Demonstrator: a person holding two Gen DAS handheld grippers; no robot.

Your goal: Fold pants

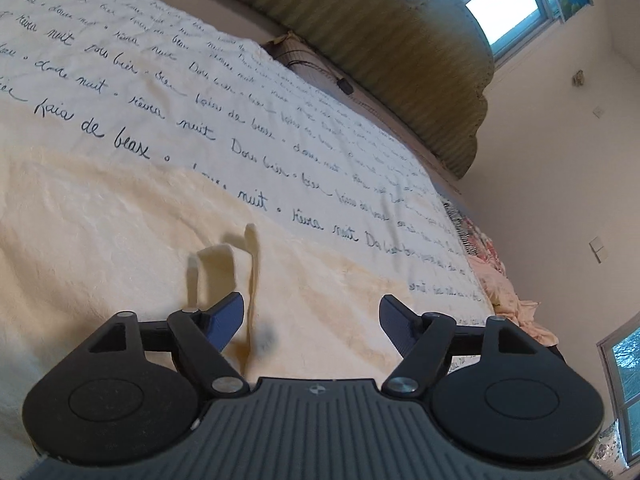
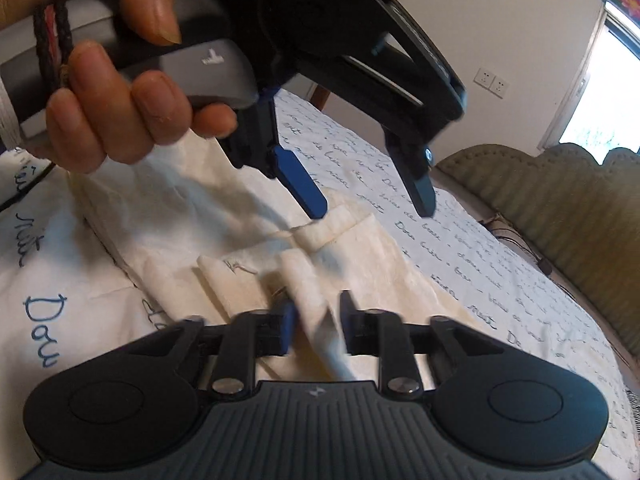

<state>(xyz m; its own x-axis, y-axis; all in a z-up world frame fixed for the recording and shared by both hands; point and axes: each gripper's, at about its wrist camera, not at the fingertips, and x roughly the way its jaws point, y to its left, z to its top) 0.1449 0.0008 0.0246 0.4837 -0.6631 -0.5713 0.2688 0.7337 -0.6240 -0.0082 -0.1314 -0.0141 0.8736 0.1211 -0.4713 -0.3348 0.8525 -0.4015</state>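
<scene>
Cream pants [image 1: 120, 240] lie spread on the bed. In the left wrist view my left gripper [image 1: 311, 304] hovers over them, open, with nothing between its blue pads. A narrow cream strip [image 1: 253, 264] of the pants stands up just beside the left pad. In the right wrist view a hand [image 2: 120, 120] holds the left gripper [image 2: 371, 210] open just above a folded edge of the pants [image 2: 372, 248]. Below it my right gripper [image 2: 316, 326] is shut on a bunched fold of the pants, which runs up between its fingers.
The bed is covered by a white sheet with dark script [image 1: 240, 80]. A green padded headboard [image 1: 400, 60] runs along its far side, with a black plug and cable [image 1: 345, 86] in the gap. Crumpled pink cloth [image 1: 504, 292] lies at the bed's right edge.
</scene>
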